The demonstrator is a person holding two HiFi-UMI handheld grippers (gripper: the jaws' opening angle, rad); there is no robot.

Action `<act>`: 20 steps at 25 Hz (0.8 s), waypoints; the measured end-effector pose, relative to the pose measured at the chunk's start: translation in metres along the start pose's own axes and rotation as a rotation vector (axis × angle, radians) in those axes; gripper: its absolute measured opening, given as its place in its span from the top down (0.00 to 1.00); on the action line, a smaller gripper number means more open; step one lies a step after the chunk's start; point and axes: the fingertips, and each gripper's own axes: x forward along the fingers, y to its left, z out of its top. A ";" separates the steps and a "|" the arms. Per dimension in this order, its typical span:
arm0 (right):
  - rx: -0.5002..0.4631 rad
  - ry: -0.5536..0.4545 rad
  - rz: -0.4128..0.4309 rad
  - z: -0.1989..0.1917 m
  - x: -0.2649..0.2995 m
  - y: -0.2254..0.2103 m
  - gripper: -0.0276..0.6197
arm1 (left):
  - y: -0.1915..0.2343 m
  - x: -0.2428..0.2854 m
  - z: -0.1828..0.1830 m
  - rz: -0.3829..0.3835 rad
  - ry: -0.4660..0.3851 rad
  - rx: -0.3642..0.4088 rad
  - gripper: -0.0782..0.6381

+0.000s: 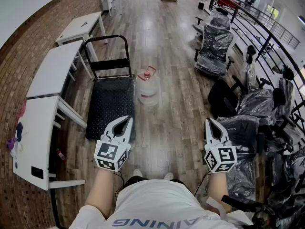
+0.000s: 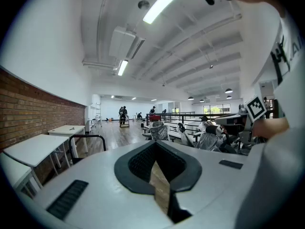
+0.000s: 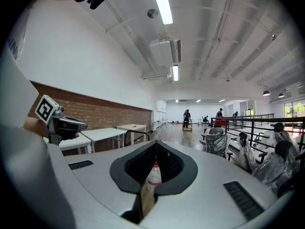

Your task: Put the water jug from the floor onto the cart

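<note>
- The cart (image 1: 112,104) lies ahead on the left with its long deck running away from the person. Its handle stands at the far end and the deck is bare.
- The jug (image 1: 147,86) stands upright on the floor, red cap on top, so its long axis is vertical. It sits just beside the cart's right edge, level with the handle end.
- It's ahead of both grippers and between their lines, well apart from each. Neither is touching it.
- The left gripper (image 1: 127,119) is clenched tip to tip with nothing in it. It hovers over the cart's near right corner and is the nearer of the two, with the jug ahead and a little to its right.
- The right gripper (image 1: 209,121) is clenched and empty as well. It's further off to the side, with the jug ahead and to its left, and its own view frames the jug through the gap behind its tips.
- My call: both need to go forward and open up, one on each flank of that wide body. After that it's a short lift leftward onto the deck.
</note>
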 end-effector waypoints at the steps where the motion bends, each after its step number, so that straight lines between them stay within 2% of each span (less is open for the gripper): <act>1: 0.007 0.001 -0.005 -0.004 -0.002 -0.001 0.95 | -0.003 0.002 -0.001 -0.008 0.006 0.006 0.89; 8: 0.035 0.007 0.004 -0.024 -0.013 -0.023 0.95 | -0.024 0.004 -0.007 0.006 0.026 -0.036 0.89; 11: 0.047 0.006 -0.008 -0.032 -0.011 -0.043 0.95 | -0.037 0.009 -0.018 0.015 0.052 -0.027 0.89; 14: 0.086 0.028 -0.018 -0.048 -0.013 -0.053 0.95 | -0.046 0.017 -0.023 0.006 0.079 -0.019 0.89; 20: 0.080 0.059 -0.059 -0.060 -0.004 -0.078 0.95 | -0.050 0.061 -0.020 -0.041 0.070 -0.026 0.89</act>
